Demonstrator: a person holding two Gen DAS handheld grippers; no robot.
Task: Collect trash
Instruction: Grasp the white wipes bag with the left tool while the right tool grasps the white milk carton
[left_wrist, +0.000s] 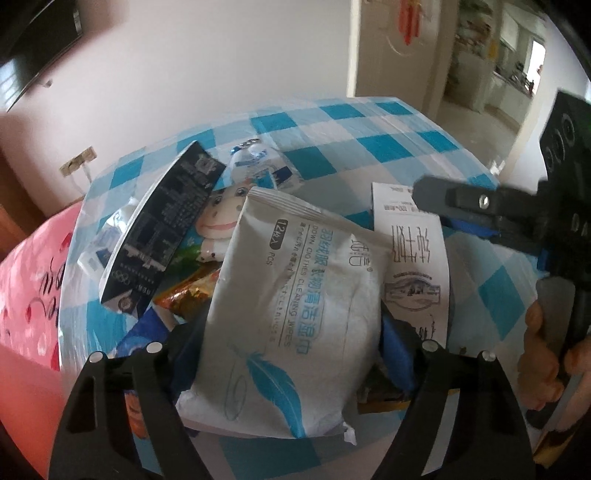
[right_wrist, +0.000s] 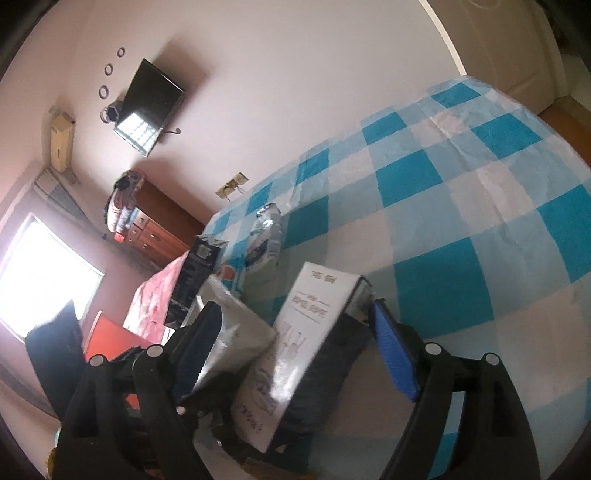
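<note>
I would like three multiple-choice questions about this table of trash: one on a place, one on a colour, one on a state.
1. Where is the wipes packet?
A. between the left gripper's jaws
B. on the floor
C. on the television

2. Which colours has the tablecloth?
A. red and yellow
B. blue and white checks
C. plain green

3. How does the black carton lie?
A. flat under the table
B. tilted, propped on other trash
C. hanging from the wall

Answers: 1 A, the left gripper has a finger on each side of the packet; 2 B, the checks show in both views; 3 B, one end is raised above the pile.
</note>
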